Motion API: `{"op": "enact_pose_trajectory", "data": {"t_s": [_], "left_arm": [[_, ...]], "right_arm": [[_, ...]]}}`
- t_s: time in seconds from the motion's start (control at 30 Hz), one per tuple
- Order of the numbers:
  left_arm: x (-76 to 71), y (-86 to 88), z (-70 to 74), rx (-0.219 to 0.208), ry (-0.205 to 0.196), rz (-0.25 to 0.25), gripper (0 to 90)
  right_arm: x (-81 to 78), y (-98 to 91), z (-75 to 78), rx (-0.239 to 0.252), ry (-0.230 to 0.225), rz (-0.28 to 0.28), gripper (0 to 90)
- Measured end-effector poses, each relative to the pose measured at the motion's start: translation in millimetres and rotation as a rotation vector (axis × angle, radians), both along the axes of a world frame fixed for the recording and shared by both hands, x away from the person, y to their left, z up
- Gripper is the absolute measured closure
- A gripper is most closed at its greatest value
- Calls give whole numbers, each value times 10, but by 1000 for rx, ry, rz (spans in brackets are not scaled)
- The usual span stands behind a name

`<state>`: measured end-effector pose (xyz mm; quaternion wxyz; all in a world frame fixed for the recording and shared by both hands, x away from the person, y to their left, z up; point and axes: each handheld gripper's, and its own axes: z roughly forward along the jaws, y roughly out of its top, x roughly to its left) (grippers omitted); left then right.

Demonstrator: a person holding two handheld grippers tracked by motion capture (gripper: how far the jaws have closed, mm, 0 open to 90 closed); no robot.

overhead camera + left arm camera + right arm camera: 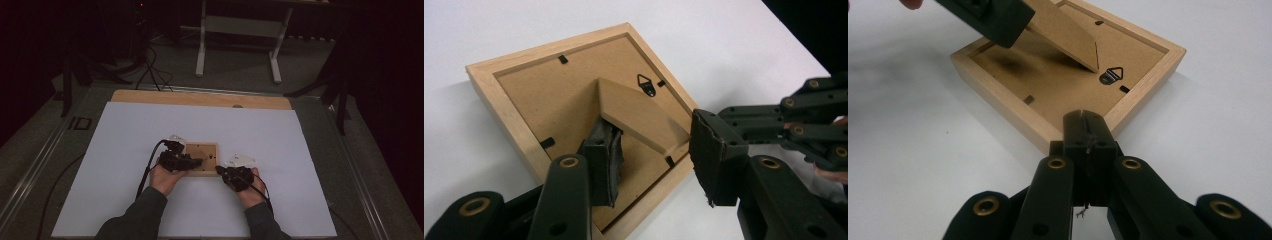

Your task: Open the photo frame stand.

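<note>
While the wooden picture frame (201, 158) lies face down at the centre of the high view on the white sheet (125, 150), the left gripper (659, 160) has its jaws spread apart, one either side of the raised easel stand (639, 112), neither pad visibly pressing it. The right gripper (1086, 131) has its jaws together, tip resting against the frame's near corner. If that bracing tip slips off, the frame could skid, and a hard pull could tear the stand at its hinge. Both gripper views show the hanger hook (1111, 76) and the small retaining tabs (547, 142), which the high view leaves too small to make out.
</note>
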<state>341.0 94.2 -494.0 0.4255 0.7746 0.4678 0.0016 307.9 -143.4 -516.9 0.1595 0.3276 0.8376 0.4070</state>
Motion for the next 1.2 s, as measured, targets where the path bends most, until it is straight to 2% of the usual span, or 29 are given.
{"op": "enact_pose_trajectory", "data": {"t_s": [0.4, 0.63, 0.73, 0.97, 1.2], "left_arm": [[111, -2, -18, -36, 60, 13, 538], [140, -26, -9, -21, 64, 20, 542], [145, -39, -4, -11, 66, 18, 587], [151, -49, -6, -18, 71, 27, 640], [155, -53, -8, -20, 75, 29, 653]], "right_arm": [[0, 1, 0, 1, 2, 2, 899], [-1, 4, 0, 1, 3, 3, 899], [-2, 7, -1, 1, 3, 4, 899], [-6, 16, -1, 1, 3, 6, 899], [-8, 19, -1, 2, 3, 6, 898]]}}
